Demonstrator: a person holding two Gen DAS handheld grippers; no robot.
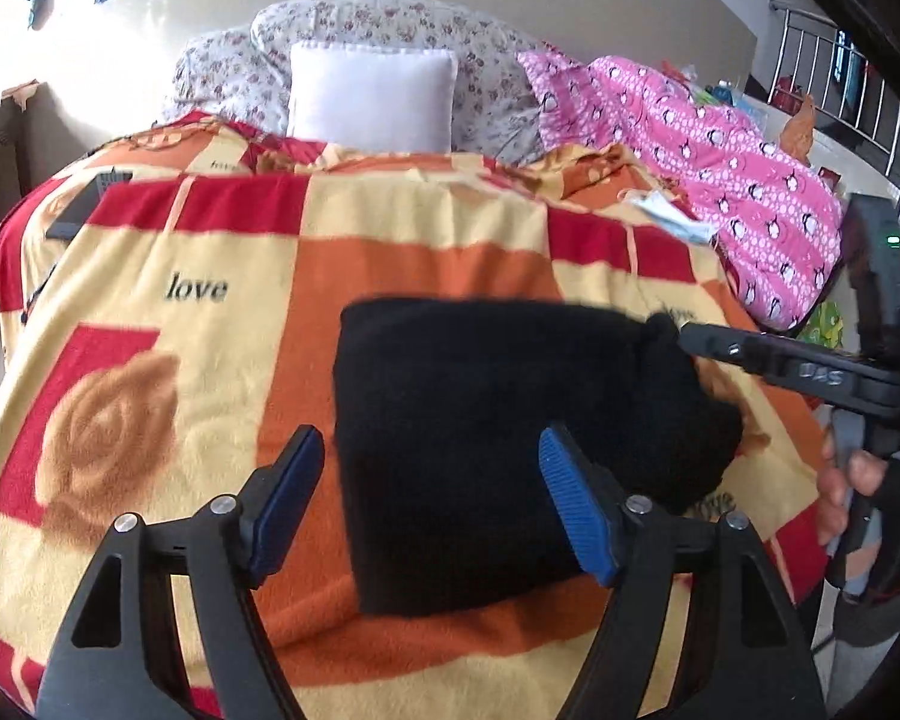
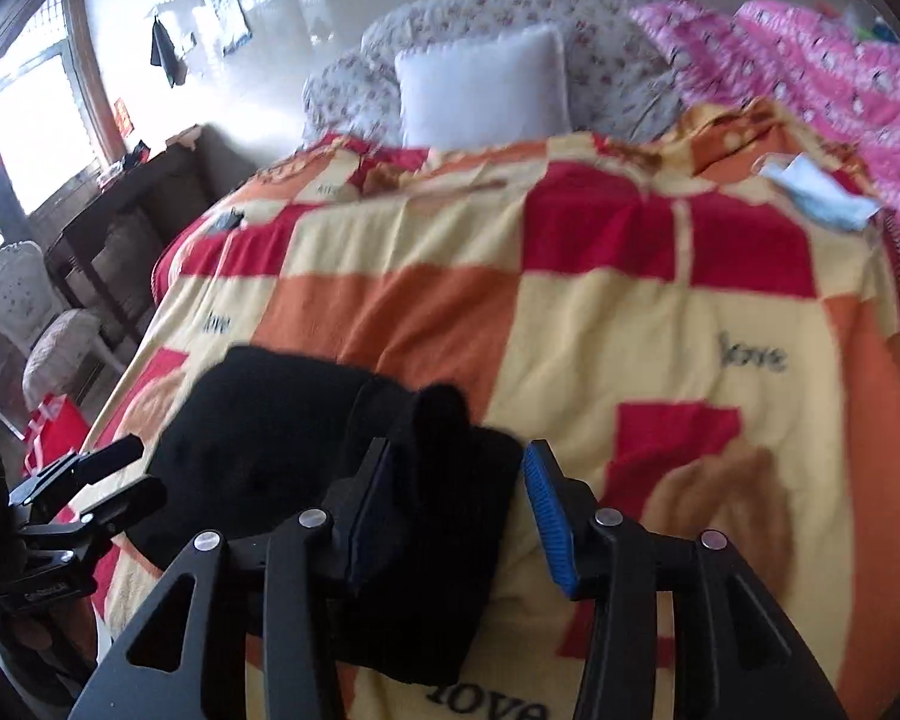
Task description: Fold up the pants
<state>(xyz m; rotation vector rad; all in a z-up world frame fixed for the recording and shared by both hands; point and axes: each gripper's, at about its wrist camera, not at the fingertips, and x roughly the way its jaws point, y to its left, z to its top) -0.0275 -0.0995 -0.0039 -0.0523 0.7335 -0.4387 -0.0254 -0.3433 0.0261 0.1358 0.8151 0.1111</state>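
Note:
The black pants [image 1: 498,432] lie folded into a compact rectangle on the orange, red and yellow blanket [image 1: 210,252]. My left gripper [image 1: 432,450] is open and empty, its blue pads on either side of the bundle's near left part, above it. My right gripper [image 2: 459,462] is open over the bundle's right edge [image 2: 306,468], with a raised tuft of black cloth between its fingers. In the left wrist view the right gripper [image 1: 690,333] comes in from the right at the bundle's far right corner. In the right wrist view the left gripper [image 2: 132,474] shows at the far left.
A white pillow [image 1: 372,96] leans on a floral cushion [image 1: 390,30] at the bed's head. A pink quilt [image 1: 720,168] lies at the right. A small white paper [image 1: 672,216] rests near it. A dark object [image 1: 84,204] lies at the far left of the blanket. A white chair [image 2: 36,324] stands beside the bed.

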